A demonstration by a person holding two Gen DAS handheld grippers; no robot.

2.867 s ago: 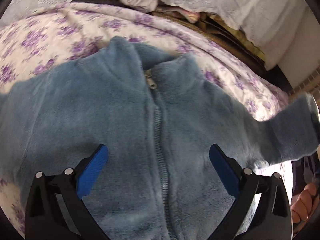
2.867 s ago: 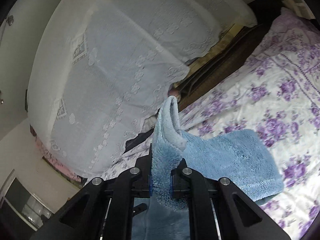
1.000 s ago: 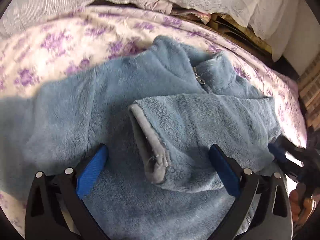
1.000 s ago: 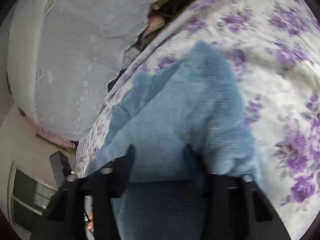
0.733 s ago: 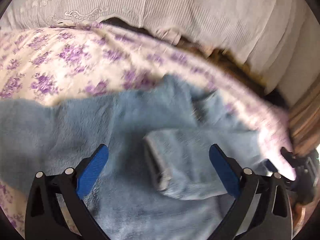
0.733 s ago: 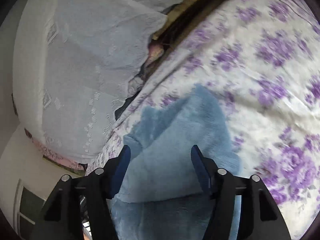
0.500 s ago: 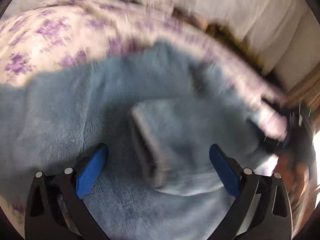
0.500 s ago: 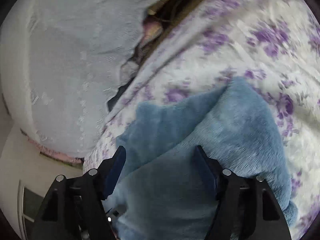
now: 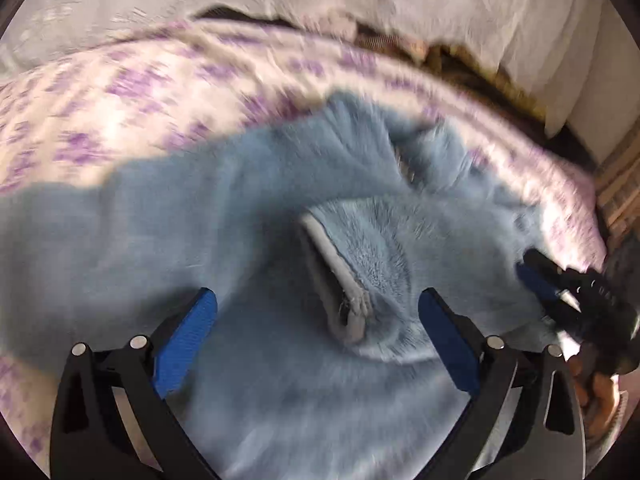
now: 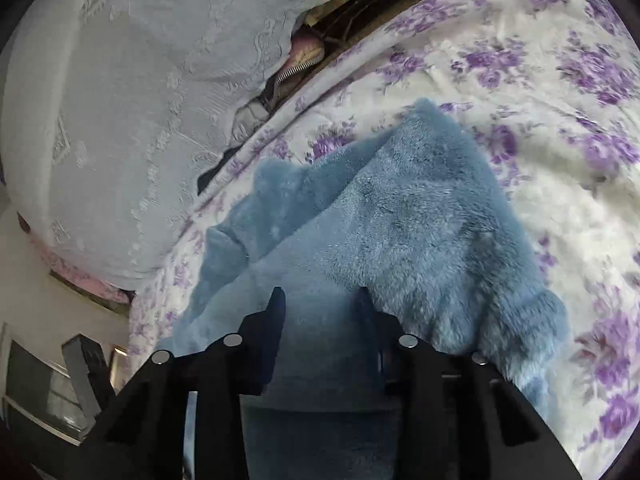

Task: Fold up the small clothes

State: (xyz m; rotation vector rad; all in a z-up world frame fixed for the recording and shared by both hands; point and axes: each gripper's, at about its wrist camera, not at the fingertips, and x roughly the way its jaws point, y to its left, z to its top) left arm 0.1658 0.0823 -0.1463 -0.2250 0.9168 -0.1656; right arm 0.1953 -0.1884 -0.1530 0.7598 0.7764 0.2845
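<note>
The bed cover (image 10: 520,92), white with purple flowers, is seen under everything, and a white lace cloth (image 10: 140,100) is hung behind it. A blue fleece jacket (image 9: 140,248) is spread flat on the cover, with its collar toward the lace cloth. 1 sleeve (image 9: 420,248) is laid across the chest, and its grey cuff (image 9: 340,280) is placed near the middle. The left gripper (image 9: 318,336) is held above the jacket with its 2 fingers wide apart and nothing between them. The right gripper (image 10: 320,320) is placed over the jacket edge, its fingers parted with fleece seen in the gap; whether the fleece is pinched cannot be told
</note>
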